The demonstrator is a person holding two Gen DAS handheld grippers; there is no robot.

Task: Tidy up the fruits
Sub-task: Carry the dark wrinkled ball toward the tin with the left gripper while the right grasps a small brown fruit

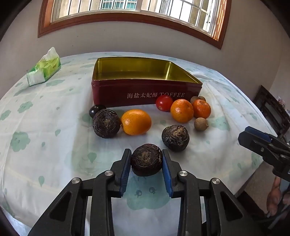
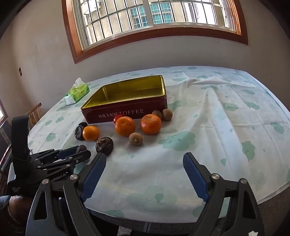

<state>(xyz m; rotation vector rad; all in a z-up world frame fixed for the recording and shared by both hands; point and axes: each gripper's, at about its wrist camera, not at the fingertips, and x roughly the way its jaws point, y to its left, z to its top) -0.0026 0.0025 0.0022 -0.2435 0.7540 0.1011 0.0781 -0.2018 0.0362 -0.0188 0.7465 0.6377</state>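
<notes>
Bright window (image 2: 154, 16) daylight, fisheye-warped edges.

- The left wrist view looks forward along the left claw (image 1: 146, 159) from low over the near edge of the tabletop (image 1: 45, 127), facing the far edge and the window (image 1: 130, 10) behind it.
- It sits close: a dark fruit (image 1: 146, 159) between its fingers fills the lower middle.
- The right wrist view looks along the right claw (image 2: 144, 165) from further back and off the near edge, facing the same wall and window.
- Both views share the red tin (image 1: 145, 90), the fruit in front of it and the tissue pack (image 1: 45, 68).
- Each view catches the other claw at its side.
</notes>
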